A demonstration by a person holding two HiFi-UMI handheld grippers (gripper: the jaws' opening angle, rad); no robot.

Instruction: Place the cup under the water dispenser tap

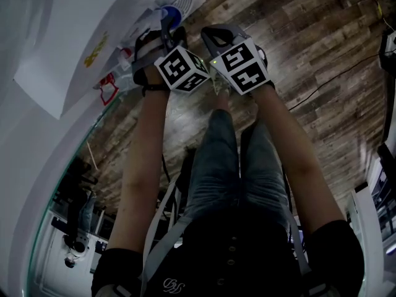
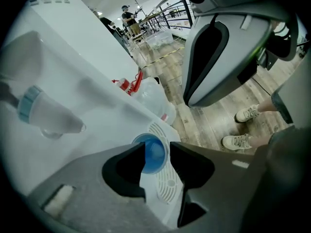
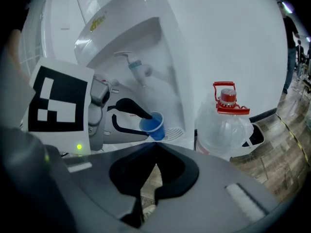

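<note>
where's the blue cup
In the right gripper view the blue cup sits on the drip tray below the tap, between the left gripper's open jaws, left of the water jug.

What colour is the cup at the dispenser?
The cup is blue, clearest in the right gripper view.

We see a water dispenser [image 3: 209, 57] in smooth, glossy white plastic, its drip grille [image 2: 166, 188] ribbed with fine slots. The cup [image 3: 155, 124] is thin blue plastic, slightly see-through. Beside the dispenser, a water bottle [image 3: 226, 130] is clear, shiny plastic with a red plastic cap [image 3: 228, 98]. The left gripper [image 2: 157, 148] and right gripper [image 3: 154, 152] have matt dark grey plastic bodies. The floor [image 1: 309, 54] is grainy wood plank with a dull finish. The person's trousers [image 1: 226, 166] look like soft denim cloth.
</note>
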